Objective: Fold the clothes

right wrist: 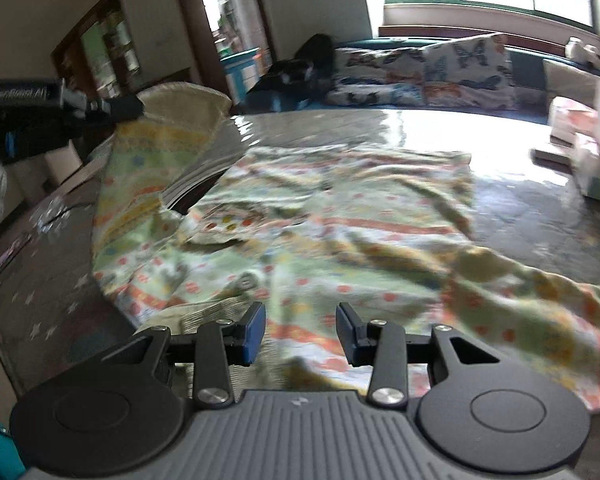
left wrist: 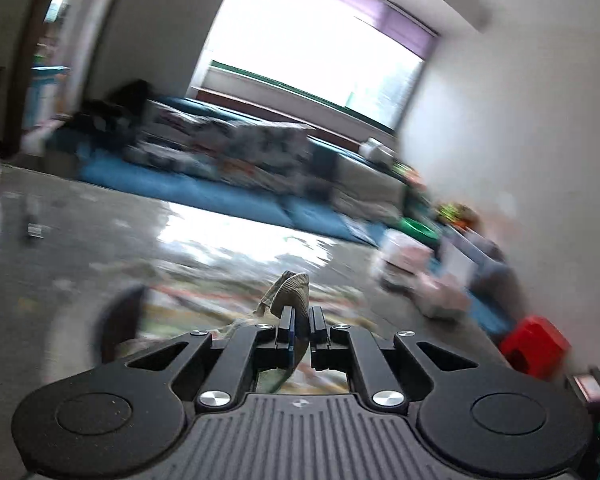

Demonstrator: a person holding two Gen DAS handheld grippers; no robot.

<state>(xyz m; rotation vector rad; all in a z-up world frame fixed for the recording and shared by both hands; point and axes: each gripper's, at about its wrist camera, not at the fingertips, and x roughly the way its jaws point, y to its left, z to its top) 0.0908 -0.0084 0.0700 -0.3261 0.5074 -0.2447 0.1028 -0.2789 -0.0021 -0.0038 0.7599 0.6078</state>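
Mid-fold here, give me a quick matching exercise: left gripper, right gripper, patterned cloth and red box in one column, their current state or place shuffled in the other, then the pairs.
Things:
1. left gripper
2. right gripper
3. patterned cloth
4. red box

States or places:
A. open, above the cloth's near edge
B. at the right, near the wall
C. shut on a pinched cloth edge
D. spread out rumpled, one corner lifted

Pairs: 1-C, 2-A, 3-D, 4-B

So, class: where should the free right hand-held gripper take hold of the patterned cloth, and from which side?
Probably the near hem of the patterned cloth, approached low from the front: it lies rumpled just ahead of the open right hand-held gripper, while the left hand-held gripper lifts another edge.
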